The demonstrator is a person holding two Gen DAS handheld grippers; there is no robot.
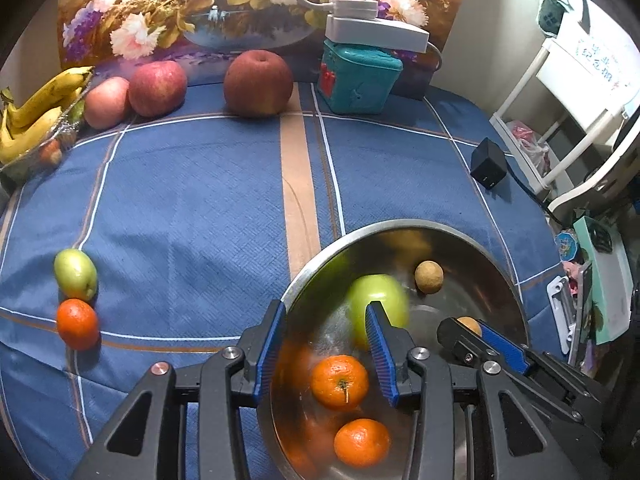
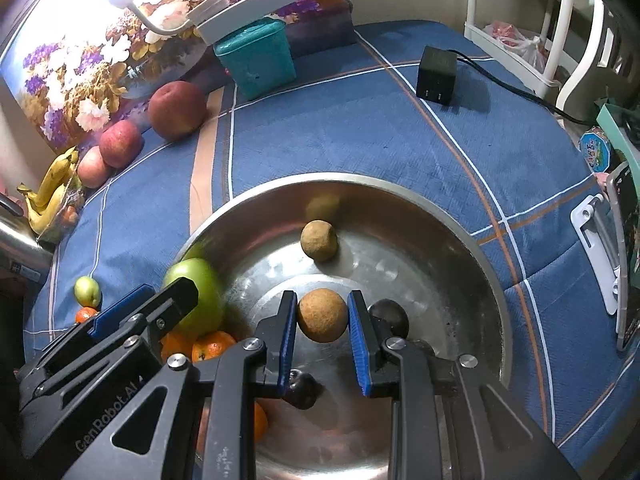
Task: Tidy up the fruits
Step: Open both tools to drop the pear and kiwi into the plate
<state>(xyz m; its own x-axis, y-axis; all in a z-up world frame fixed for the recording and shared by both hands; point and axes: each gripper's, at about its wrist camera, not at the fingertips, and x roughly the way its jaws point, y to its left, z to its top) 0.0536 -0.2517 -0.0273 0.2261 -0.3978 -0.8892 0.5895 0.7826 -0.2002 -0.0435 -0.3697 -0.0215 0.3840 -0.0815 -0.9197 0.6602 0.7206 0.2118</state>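
Note:
A steel bowl (image 1: 400, 223) (image 2: 340, 178) sits on the blue cloth. My right gripper (image 2: 322, 296) (image 1: 466, 330) is shut on a small round brown fruit (image 2: 322, 320) just above the bowl's floor. A second brown fruit (image 2: 319, 240) (image 1: 429, 277) lies further in. My left gripper (image 1: 325, 306) (image 2: 164, 288) stands open astride the bowl's near rim, one finger outside and one inside. A blurred green apple (image 1: 372, 288) (image 2: 208, 292) lies just past its tips. Two oranges (image 1: 339, 380) rest in the bowl below it.
A small green fruit (image 1: 75, 274) and an orange (image 1: 77, 324) lie on the cloth at left. Red apples (image 1: 157, 88), bananas (image 1: 36, 116) and a teal box (image 1: 358, 80) line the back. A black adapter (image 1: 489, 168) sits right; two dark fruits (image 2: 390, 312) lie in the bowl.

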